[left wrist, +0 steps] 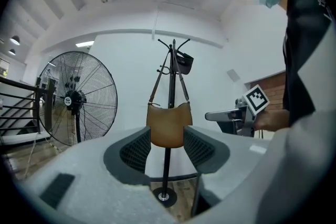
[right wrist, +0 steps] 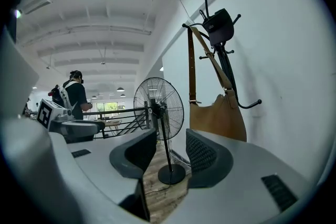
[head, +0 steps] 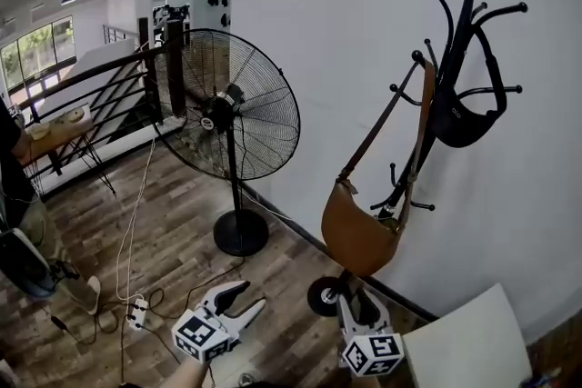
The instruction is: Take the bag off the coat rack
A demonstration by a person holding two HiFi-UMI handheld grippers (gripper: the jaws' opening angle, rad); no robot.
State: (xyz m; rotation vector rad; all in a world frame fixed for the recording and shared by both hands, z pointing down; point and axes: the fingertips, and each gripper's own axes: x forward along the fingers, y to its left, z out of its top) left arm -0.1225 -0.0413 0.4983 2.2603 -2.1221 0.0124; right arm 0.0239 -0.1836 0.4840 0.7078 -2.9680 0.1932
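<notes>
A tan leather shoulder bag (head: 357, 237) hangs by its long strap from an upper hook of the black coat rack (head: 461, 32) against the white wall. The head view tilts the rack. My left gripper (head: 247, 295) is low, left of the rack's base, open and empty. My right gripper (head: 356, 297) is just below the bag, also open and empty. In the left gripper view the bag (left wrist: 168, 124) shows between the spread jaws of the left gripper (left wrist: 167, 147), some way off. In the right gripper view the bag (right wrist: 218, 118) hangs right of the right gripper (right wrist: 170, 152).
A black pouch (head: 459, 121) hangs higher on the rack. A large black floor fan (head: 232, 118) stands left of the rack. A power strip with cables (head: 136, 312) lies on the wood floor. A stair railing (head: 91, 95) runs at the left. A white panel (head: 473, 341) sits bottom right.
</notes>
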